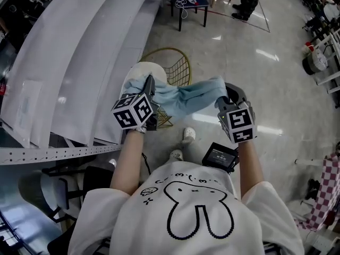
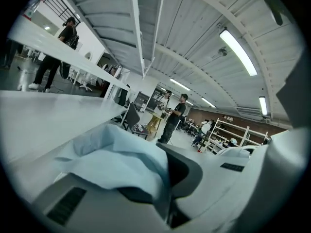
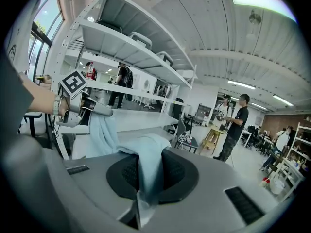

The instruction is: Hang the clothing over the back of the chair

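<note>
Both forearms (image 1: 127,163) reach forward, level with each other and tipped slightly down. The left hand-held gripper (image 1: 151,89) is clenched on one end of the light blue clothing (image 1: 183,97), and the right hand-held gripper (image 1: 223,98) is clenched on the other end, the fabric pinched deep between its jaws. The clothing stretches between them in the air, sagging a little, above the gold wire chair (image 1: 178,68) on the floor (image 1: 255,78). Beyond it stands a small dark table (image 1: 192,1).
</note>
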Action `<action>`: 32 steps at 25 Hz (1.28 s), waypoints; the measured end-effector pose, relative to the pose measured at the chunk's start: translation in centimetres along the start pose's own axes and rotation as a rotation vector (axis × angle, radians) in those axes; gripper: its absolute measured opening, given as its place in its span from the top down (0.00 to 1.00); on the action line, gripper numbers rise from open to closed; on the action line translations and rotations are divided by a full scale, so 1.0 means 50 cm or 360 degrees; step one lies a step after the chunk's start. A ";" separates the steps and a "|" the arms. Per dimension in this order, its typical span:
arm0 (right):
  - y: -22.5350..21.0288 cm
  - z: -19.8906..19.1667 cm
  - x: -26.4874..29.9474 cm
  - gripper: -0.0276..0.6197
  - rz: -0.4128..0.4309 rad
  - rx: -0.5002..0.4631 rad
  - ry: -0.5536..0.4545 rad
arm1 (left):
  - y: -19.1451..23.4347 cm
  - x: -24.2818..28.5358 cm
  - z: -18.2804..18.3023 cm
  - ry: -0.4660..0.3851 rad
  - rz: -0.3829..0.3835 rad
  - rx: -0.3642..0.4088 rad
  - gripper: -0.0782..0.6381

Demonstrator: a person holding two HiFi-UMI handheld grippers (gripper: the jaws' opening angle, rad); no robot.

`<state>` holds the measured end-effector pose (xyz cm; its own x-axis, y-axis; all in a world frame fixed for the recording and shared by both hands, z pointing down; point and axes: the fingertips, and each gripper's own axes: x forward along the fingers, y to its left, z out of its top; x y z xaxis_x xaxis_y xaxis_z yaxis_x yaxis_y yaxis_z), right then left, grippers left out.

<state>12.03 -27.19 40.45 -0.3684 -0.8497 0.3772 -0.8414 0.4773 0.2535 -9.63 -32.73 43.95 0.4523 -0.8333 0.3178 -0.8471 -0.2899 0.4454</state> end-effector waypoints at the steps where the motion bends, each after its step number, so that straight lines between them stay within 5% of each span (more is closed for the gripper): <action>1: -0.012 -0.001 0.012 0.94 0.0000 -0.0005 0.0006 | 0.010 0.014 -0.001 0.0005 0.0014 -0.0038 0.87; 5: -0.064 -0.015 0.056 0.93 -0.0016 0.0005 0.0038 | 0.043 0.062 -0.013 0.0039 0.0089 -0.0126 0.87; 14: -0.159 -0.047 0.146 0.93 -0.0055 0.0040 0.0104 | 0.056 0.187 -0.043 0.0134 0.0189 -0.0081 0.86; 22: -0.188 -0.113 0.198 0.93 -0.0033 0.0091 0.0219 | 0.103 0.260 -0.134 0.0430 0.0278 -0.0062 0.84; 32: -0.155 -0.183 0.204 0.93 0.0020 0.0126 0.0357 | 0.121 0.266 -0.231 0.0669 0.0239 -0.0094 0.58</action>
<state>18.40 -37.49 50.47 -0.2896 -0.7684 0.5707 -0.8687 0.4613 0.1803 -5.52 -40.11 60.52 0.4099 -0.5969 0.6897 -0.9002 -0.1431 0.4113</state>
